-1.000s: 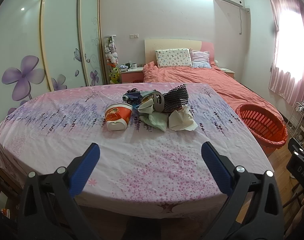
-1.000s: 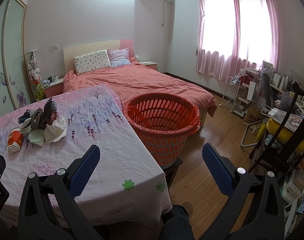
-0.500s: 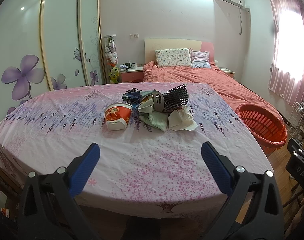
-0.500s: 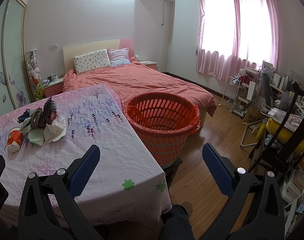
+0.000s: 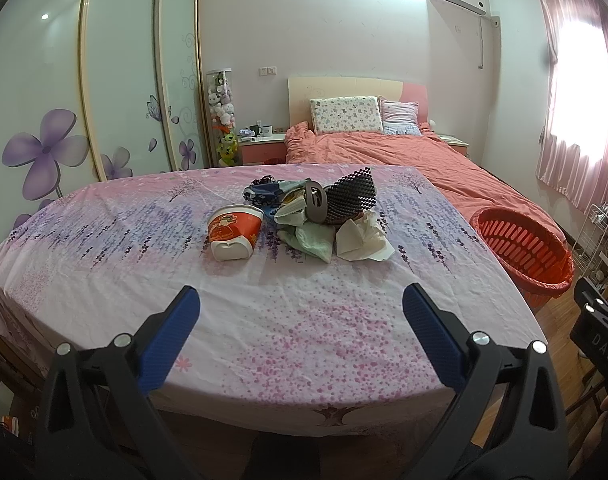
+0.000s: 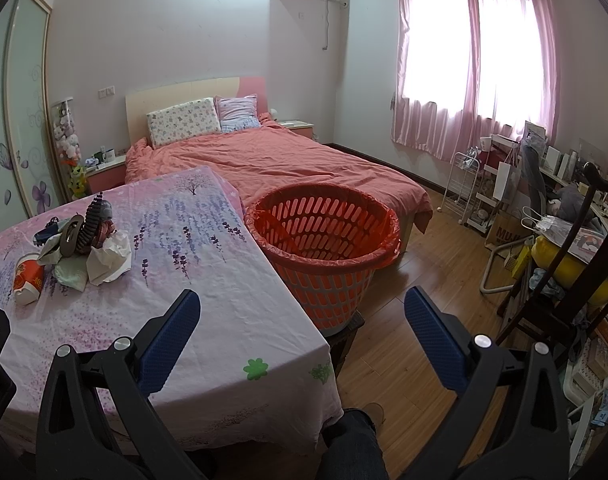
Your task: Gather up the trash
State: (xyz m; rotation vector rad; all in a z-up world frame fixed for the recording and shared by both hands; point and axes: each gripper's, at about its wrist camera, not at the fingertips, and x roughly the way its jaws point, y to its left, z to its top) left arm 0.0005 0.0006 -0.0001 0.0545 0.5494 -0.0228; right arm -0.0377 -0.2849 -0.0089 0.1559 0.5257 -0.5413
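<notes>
A pile of trash lies mid-table: a red and white paper cup on its side, crumpled white tissue, a pale green wrapper, a black mesh piece and a dark blue wrapper. The pile also shows in the right wrist view, with the cup at far left. An orange laundry-style basket with a red liner stands off the table's right edge; it also shows in the left wrist view. My left gripper is open and empty above the near table edge. My right gripper is open and empty near the table corner.
The table carries a pink and purple floral cloth. A bed with a coral cover stands behind. A wardrobe with flower panels is at left. A dark wooden chair, rack and clutter stand at right on the wooden floor.
The right wrist view has shifted slightly; the trash pile and basket sit a little differently in frame. The left view is nearly unchanged. Both grippers remain open.
</notes>
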